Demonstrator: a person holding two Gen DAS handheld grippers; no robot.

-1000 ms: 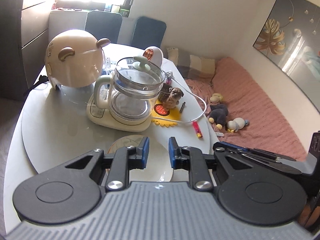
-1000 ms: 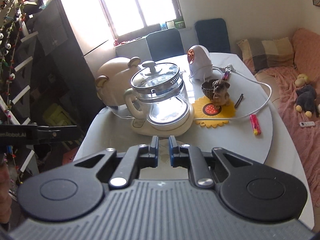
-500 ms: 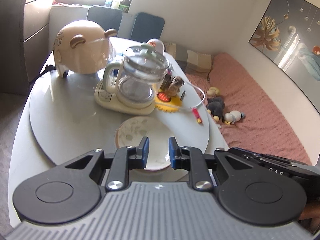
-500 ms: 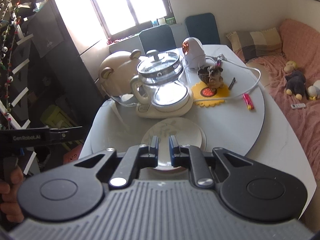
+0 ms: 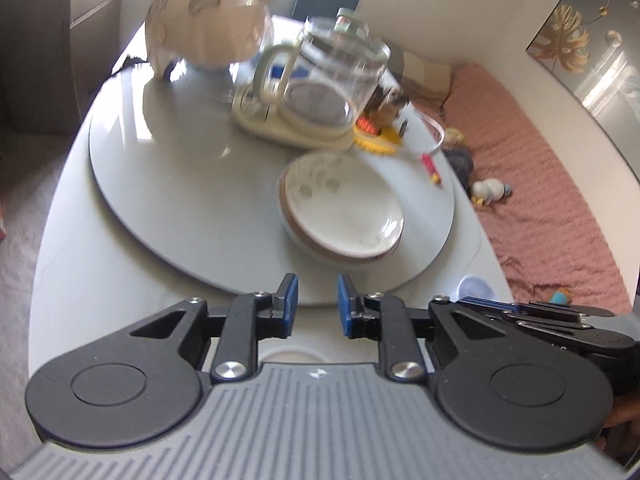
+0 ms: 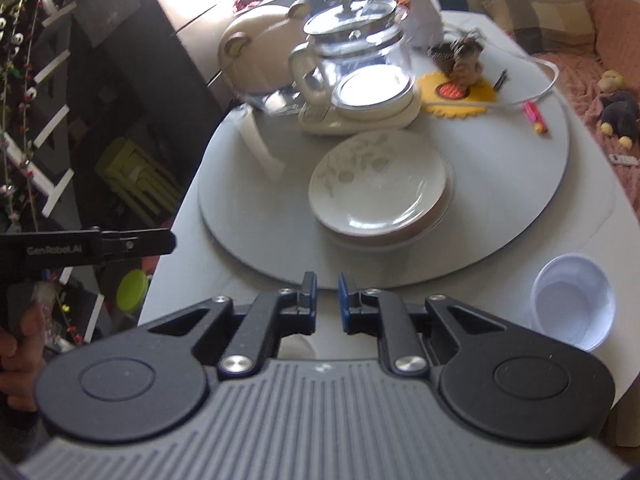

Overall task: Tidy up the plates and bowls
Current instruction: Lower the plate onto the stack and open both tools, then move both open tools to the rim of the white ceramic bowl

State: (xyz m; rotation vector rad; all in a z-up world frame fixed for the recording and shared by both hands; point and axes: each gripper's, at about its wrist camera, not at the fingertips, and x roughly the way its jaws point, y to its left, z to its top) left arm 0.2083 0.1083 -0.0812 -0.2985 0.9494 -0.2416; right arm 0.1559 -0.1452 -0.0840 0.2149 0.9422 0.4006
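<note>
Sitting on the round grey turntable [image 6: 500,216] is a short stack of plates [image 6: 380,188]: the top one is glossy white ceramic with a pale green leaf print on its far-left part, and below it brown rims show. Nothing lies on the top plate. In the left wrist view the same stack [image 5: 340,204] is blurred, its brown edges showing on the left and near sides.

Near and to the right of the stack, off the turntable, stands a small translucent white plastic bowl [image 6: 574,306], apparently empty.

The left claw [image 5: 317,304] hovers just short of the turntable's near edge, with the stack beyond it and slightly right. Its blue-padded jaws are parting, a modest gap between them and nothing in it. The right claw [image 6: 327,300] hangs likewise over the pale surface [image 6: 600,208] near the turntable's edge, the stack straight ahead and apart from it; its jaws are drawn almost together and hold nothing.

Farther off stand a clear glass kettle [image 6: 356,60] with a lid on a cream base, a cream bear-eared dome appliance [image 6: 256,48] to its left, and a yellow sunflower-shaped mat [image 6: 460,94] to its right carrying a brown figurine [image 6: 460,56]. A red and yellow lighter [image 6: 535,117] lies at the far right.
</note>
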